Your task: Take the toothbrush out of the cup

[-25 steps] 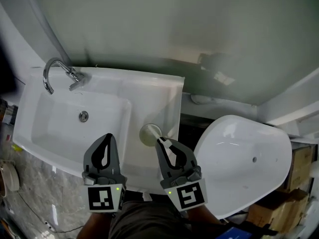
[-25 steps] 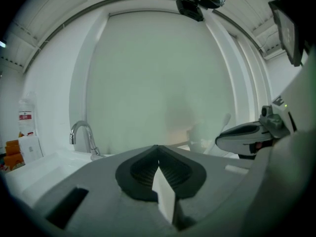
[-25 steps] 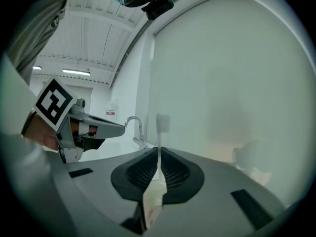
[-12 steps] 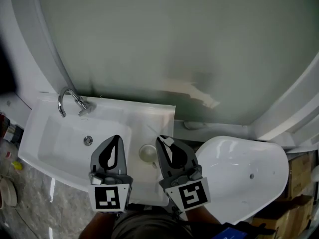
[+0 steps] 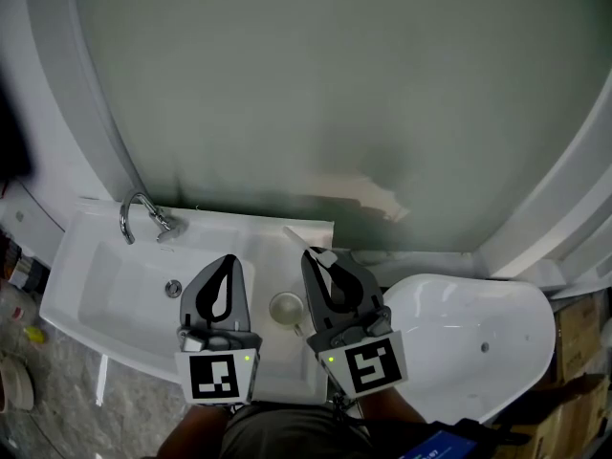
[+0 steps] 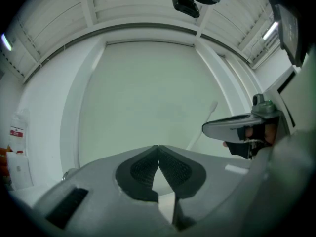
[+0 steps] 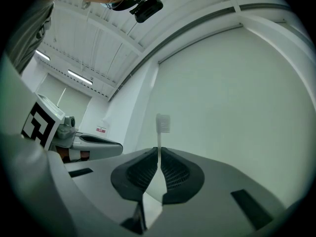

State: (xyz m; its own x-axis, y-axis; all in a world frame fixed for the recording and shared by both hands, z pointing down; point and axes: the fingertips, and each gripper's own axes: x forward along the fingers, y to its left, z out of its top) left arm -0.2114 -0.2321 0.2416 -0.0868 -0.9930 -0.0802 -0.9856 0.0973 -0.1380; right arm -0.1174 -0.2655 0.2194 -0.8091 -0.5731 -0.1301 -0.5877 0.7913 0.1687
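The toothbrush [image 7: 159, 141] is pinched by its thin handle in the right gripper [image 7: 159, 153], jaws clamped tight on it, with the bristle head poking straight up past the tips against a pale frosted panel [image 5: 335, 84]. The cup [image 5: 285, 307] is seen lower down on the flat ledge of the sink [image 5: 105, 277], framed between the two grippers in the head view. The left gripper [image 6: 158, 148] is held just beside the right one, jaws pressed together with nothing caught in them. A chrome tap [image 5: 143, 214] is mounted at the sink's back edge, and a white tub [image 5: 469, 342] is parked off to the right.
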